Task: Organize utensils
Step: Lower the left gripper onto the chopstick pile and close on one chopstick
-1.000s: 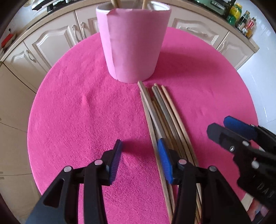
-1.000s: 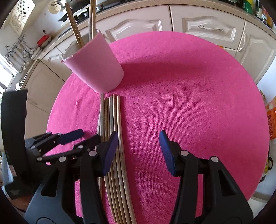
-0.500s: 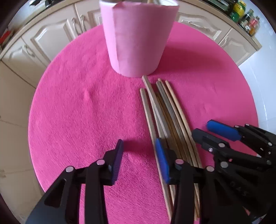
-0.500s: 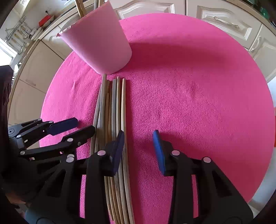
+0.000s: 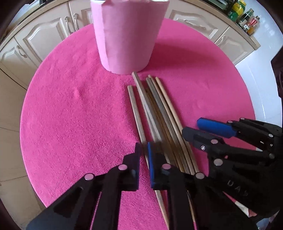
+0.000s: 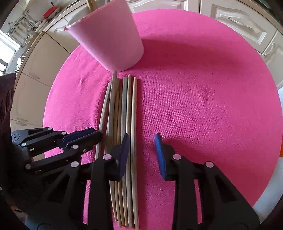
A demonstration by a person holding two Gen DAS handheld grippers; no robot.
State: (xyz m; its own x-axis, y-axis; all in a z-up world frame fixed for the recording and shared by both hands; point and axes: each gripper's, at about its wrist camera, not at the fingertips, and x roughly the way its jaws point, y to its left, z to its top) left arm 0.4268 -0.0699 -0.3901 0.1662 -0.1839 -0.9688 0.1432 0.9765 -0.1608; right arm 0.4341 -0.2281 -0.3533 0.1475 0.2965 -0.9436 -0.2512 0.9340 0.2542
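Since the earlier frames, the left gripper [image 5: 144, 152] has been clenched on the leftmost chopstick [image 5: 135, 109], lying on the pink cloth [image 5: 70, 115] before the pink cup [image 5: 127, 35]. Right gripper [image 6: 142, 146], narrowing, straddles the outermost chopsticks [image 6: 133, 113] ungripped. A straight lift is advised, so neighbours stay undisturbed.

I can make out one marking only: raised letters moulded into the black body of the right gripper [image 5: 192, 127], seen upside down from the left wrist, something like "BAU". The labels on the bottles [image 5: 245, 16] beyond the pink holder [image 5: 127, 35] are too small to read.
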